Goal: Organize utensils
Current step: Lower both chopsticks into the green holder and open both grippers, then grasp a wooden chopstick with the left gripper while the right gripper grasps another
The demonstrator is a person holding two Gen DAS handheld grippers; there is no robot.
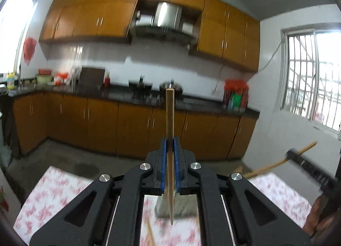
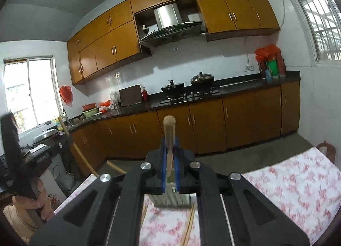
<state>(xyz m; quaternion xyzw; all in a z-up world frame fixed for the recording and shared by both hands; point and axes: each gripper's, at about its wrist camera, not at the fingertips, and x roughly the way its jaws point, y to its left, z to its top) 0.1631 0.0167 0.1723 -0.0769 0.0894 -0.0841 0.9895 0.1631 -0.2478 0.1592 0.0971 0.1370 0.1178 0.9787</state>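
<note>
Fingers of left gripper (image 1: 170,146) are clamped on 1 chopstick (image 1: 170,116), long axis upright, thick end up, thin tip down past the pads toward the floral tablecloth (image 1: 53,190). Right gripper (image 2: 169,148) is likewise closed on 1 wooden stick (image 2: 169,133), upright betw. blue pads. 2 loose chopsticks (image 2: 189,224) are seen below, beside a grey holder (image 2: 170,200).

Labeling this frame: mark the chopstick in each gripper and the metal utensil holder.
left chopstick (image 1: 169,114), left wrist view, on its upper shaft.
right chopstick (image 2: 169,133), right wrist view, just below its blunt end.
metal utensil holder (image 2: 170,200), right wrist view, on its perforated wall.
</note>
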